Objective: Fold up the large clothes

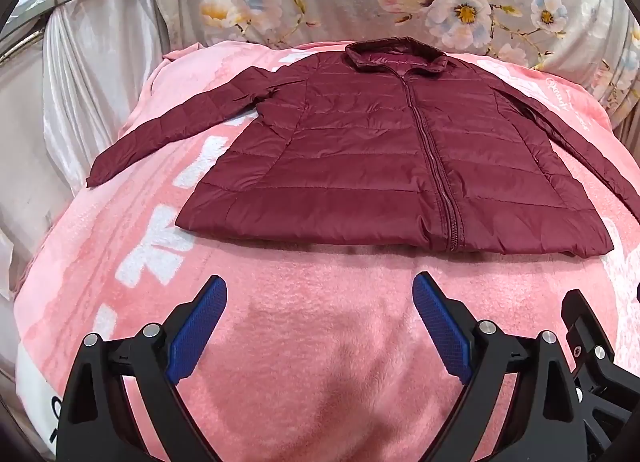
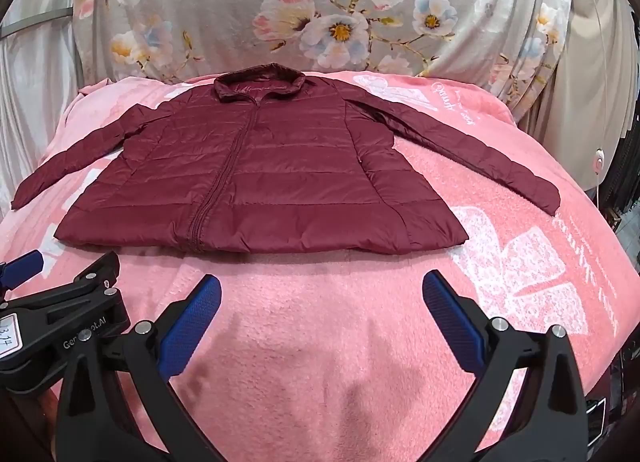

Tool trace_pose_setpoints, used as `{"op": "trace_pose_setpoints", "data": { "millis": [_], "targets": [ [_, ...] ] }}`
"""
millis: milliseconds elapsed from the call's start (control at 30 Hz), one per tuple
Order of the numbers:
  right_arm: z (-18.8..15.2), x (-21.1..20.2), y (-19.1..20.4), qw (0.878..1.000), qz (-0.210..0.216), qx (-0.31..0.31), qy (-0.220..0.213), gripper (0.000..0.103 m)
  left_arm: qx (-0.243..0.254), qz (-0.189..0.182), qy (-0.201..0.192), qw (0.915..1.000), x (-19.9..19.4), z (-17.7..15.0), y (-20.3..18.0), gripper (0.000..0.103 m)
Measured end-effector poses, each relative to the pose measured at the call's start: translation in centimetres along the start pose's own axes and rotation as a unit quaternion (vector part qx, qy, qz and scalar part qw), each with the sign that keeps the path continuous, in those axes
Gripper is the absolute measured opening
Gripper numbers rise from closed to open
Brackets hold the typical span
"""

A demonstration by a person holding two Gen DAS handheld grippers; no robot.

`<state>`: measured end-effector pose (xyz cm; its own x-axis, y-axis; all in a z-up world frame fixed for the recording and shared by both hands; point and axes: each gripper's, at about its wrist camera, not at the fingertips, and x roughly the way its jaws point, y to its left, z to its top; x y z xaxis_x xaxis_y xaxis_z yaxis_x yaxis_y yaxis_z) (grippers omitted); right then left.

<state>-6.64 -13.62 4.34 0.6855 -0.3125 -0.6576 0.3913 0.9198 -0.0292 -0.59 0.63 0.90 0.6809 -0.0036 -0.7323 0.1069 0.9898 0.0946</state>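
Low in each wrist view, the left gripper [image 1: 320,298] and right gripper [image 2: 322,296] hang spread wide, holding nothing. Beyond them, mid-frame, a maroon quilted puffer jacket [image 1: 384,165] lies flat, zipped, sleeves outstretched, on a pink fleece blanket [image 1: 304,342]. White script on the blanket is unreadable.

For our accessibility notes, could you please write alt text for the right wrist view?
A dark red quilted jacket lies flat and zipped, sleeves spread, on a pink blanket, with a floral cloth behind. The right gripper hovers before its hem, jaws open and empty; the left gripper shows at lower left.
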Motion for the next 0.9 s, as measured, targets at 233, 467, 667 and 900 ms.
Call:
{"op": "trace_pose_setpoints", "data": {
  "millis": [233,467,667,900],
  "targets": [
    [0.06,-0.04,0.07,1.000,0.000,0.002,0.000,0.098,0.001,0.006,-0.007,1.0000,-0.42,0.06,-0.17,0.091],
    [0.04,-0.07,0.06,1.000,0.002,0.002,0.000,0.098,0.000,0.006,-0.008,1.0000,-0.60,0.25,-0.20,0.091],
    [0.04,-0.11,0.15,1.000,0.002,0.002,0.001,0.098,0.000,0.006,-0.006,1.0000,-0.48,0.14,-0.05,0.091],
    [-0.02,-0.08,0.19,1.000,0.003,0.003,0.001,0.098,-0.002,0.006,-0.005,1.0000,-0.52,0.16,0.23,0.091]
  ]
}}
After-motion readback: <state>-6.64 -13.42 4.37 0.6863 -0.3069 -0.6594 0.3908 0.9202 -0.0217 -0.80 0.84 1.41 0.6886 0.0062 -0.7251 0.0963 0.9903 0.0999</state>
